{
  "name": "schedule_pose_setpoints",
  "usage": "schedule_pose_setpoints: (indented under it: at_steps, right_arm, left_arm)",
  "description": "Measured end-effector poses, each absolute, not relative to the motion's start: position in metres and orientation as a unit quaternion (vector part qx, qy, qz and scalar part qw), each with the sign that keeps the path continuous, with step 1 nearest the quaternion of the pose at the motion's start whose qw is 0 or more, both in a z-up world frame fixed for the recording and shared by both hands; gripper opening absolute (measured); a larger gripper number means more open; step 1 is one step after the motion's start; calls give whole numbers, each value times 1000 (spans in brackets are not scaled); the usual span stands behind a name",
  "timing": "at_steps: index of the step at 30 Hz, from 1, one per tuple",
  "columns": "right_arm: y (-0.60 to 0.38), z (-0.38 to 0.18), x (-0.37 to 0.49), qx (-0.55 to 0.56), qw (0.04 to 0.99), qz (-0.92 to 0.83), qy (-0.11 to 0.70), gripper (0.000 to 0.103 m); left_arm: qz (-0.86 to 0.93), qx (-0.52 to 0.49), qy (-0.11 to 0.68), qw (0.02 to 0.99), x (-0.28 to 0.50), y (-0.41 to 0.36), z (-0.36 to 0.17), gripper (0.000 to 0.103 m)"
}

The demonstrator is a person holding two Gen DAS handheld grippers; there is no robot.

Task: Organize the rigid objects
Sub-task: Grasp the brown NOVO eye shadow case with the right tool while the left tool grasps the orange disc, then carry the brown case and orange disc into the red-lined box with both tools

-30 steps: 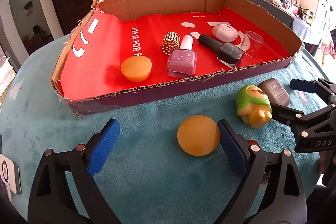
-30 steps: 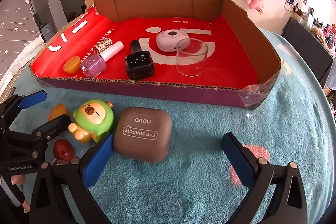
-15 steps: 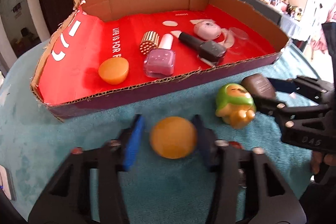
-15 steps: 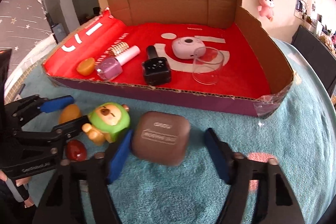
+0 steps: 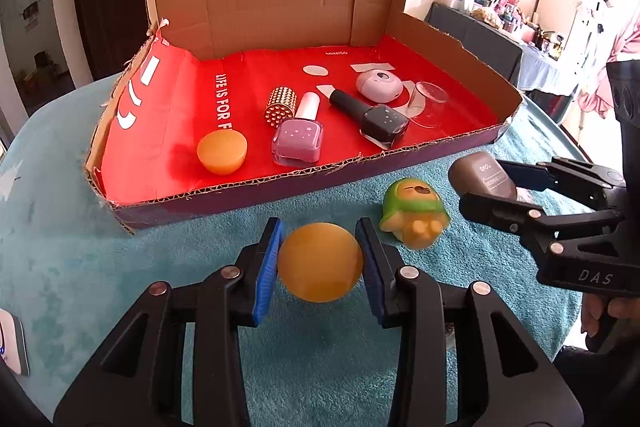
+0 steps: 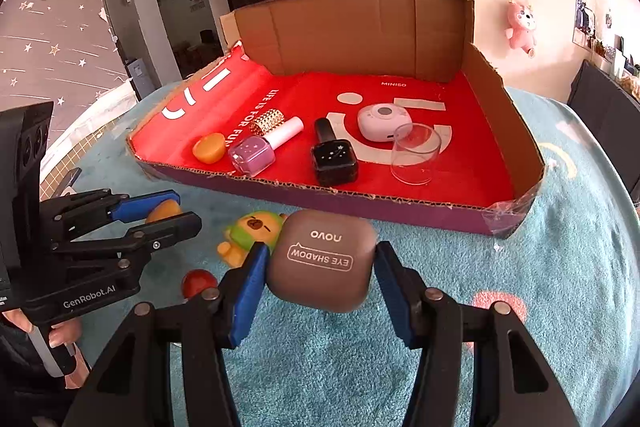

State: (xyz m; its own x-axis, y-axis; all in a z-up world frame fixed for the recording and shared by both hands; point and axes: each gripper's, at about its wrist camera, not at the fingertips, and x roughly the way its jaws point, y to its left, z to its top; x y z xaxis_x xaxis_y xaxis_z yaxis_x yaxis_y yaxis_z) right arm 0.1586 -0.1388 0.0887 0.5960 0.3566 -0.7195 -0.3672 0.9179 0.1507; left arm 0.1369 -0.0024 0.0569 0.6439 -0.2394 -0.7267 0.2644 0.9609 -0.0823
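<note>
Two grips set | left gripper clamps the orange puck, right gripper clamps the eye shadow case, both above the teal cloth | we lift higher, clear the tray's front wall at 12 o'clock, lower into bare red floor.

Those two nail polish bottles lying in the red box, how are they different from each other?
The pink nail polish bottle has a pale, see-through body and a white cap; the black nail polish bottle is dark with a black cap. The pink one lies slanted beside a gold studded cylinder; the black one lies nearer the clear cup. Both are square-bodied, speckled with tiny stars, lying on their sides in the cardboard box.
</note>
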Motion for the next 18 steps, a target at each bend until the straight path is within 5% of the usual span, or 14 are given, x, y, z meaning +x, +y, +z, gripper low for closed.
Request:
schedule_pose_setpoints:
  at_steps: [18]
  right_arm:
    - [-136, 83, 155, -6, 888, 209, 410, 57]
  left_arm:
    - [-138, 16, 395, 908, 133, -2, 58, 35]
